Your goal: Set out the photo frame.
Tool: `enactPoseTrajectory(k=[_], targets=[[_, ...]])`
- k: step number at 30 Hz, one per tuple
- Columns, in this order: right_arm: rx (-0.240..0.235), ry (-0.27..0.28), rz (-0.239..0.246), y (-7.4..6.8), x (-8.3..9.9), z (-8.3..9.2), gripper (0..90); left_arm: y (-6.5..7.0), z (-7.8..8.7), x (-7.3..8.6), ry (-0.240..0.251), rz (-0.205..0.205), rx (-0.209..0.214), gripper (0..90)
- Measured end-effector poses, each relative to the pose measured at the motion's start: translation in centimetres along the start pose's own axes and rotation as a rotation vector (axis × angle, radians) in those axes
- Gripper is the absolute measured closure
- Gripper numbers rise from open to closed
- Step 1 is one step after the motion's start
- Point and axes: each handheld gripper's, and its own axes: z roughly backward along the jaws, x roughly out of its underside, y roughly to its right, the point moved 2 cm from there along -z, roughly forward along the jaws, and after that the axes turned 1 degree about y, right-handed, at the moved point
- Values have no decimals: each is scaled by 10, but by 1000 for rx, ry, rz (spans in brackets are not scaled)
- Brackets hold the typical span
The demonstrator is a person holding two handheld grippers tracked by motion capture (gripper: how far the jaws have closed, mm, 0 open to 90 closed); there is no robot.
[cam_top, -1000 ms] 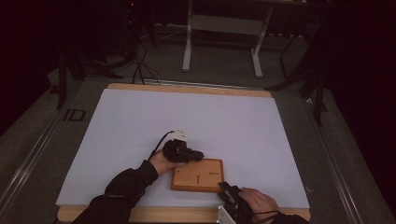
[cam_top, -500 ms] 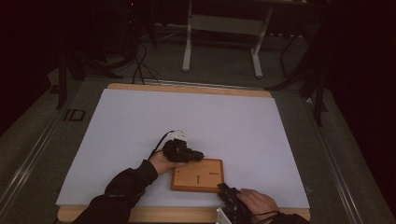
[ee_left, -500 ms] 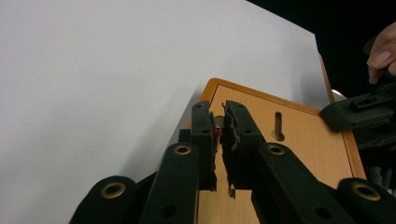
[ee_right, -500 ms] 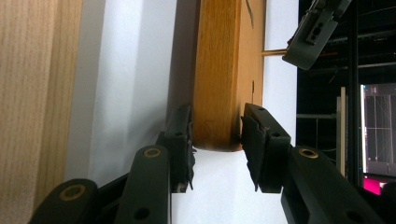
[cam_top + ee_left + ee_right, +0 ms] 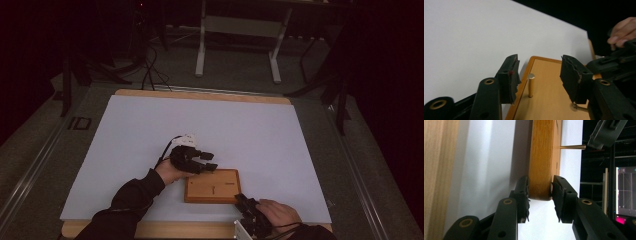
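The board (image 5: 212, 185), a small wooden block, lies flat on the white sheet (image 5: 200, 125) at about 6 o'clock of it, near the front edge. A thin slot or mark shows at the board's middle in the high view; which it is cannot be told.

Left gripper (image 5: 207, 162): held at the board's 10 o'clock corner, jaws pointing toward 3 o'clock. In the left gripper view (image 5: 537, 75) the jaws stand apart, about half spread, and have just been opening. A brass pin (image 5: 531, 85) stands upright in the board between them, nearer the left pad; neither pad touches it. A second pin (image 5: 579, 108) lies low by the right jaw, partly hidden. Nothing is gripped.

Right gripper (image 5: 242, 200): at the board's 5 o'clock corner, close to the table's wooden front edge. In the right gripper view (image 5: 539, 195) the jaws straddle the board's corner across its thickness and have just been closing. The right pad (image 5: 556, 192) lies against the board's face; the left pad sits at the underside, contact there looks made but a sliver of shadow leaves it uncertain. The pin (image 5: 572, 146) sticks out of the board farther along, with the left gripper's jaw tip just beside its end.

The person's right hand (image 5: 277, 212) wraps the right gripper's body.
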Motion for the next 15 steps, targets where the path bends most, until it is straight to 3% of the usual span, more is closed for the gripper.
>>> enactPoseTrajectory(k=[2, 6, 10, 11, 15], targets=[[2, 6, -3, 2, 1, 0, 674, 1, 9, 0, 15, -2, -29, 397], [0, 11, -6, 4, 1, 0, 675, 3, 19, 2, 28, -21, -6, 234], [7, 27, -17, 7, 0, 3, 683, 7, 29, 5, 29, -31, -22, 153], [0, 30, -18, 10, -1, 3, 686, 9, 34, 7, 25, -55, -56, 148], [-10, 36, -26, 14, -1, 4, 686, 12, 44, 9, 45, -59, -75, 115]])
